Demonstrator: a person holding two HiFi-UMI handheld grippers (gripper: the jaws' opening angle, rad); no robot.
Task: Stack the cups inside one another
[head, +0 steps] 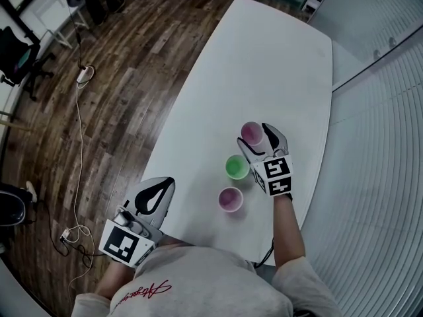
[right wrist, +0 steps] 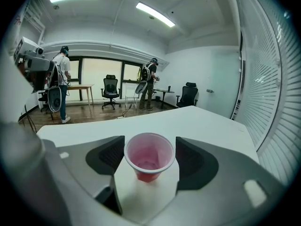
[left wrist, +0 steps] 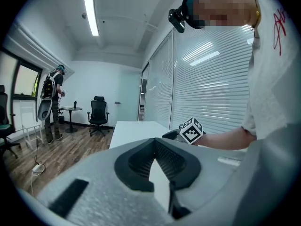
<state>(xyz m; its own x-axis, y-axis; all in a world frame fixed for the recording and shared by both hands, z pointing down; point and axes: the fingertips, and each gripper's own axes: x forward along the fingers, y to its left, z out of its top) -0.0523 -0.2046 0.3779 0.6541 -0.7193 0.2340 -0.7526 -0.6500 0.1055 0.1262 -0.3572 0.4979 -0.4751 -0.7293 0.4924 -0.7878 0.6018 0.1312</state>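
Three cups stand on the white table [head: 264, 65]. The far one is a pink cup [head: 251, 132] [right wrist: 148, 157], upright between the jaws of my right gripper [head: 258, 137] [right wrist: 149, 150]. The pads rest against both sides of its rim. A green cup [head: 236, 167] stands just nearer, to the left of the right gripper's body. A purple cup [head: 230, 199] is nearest. My left gripper [head: 166, 182] [left wrist: 156, 144] hovers at the table's near left edge, shut with its tips meeting and nothing in it. It is well apart from the cups.
Wooden floor with a power strip [head: 84, 74] and cables lies left of the table. A wall of blinds [head: 383, 144] runs along the right. Office chairs [right wrist: 111, 89] and standing people [right wrist: 60, 86] are far back in the room.
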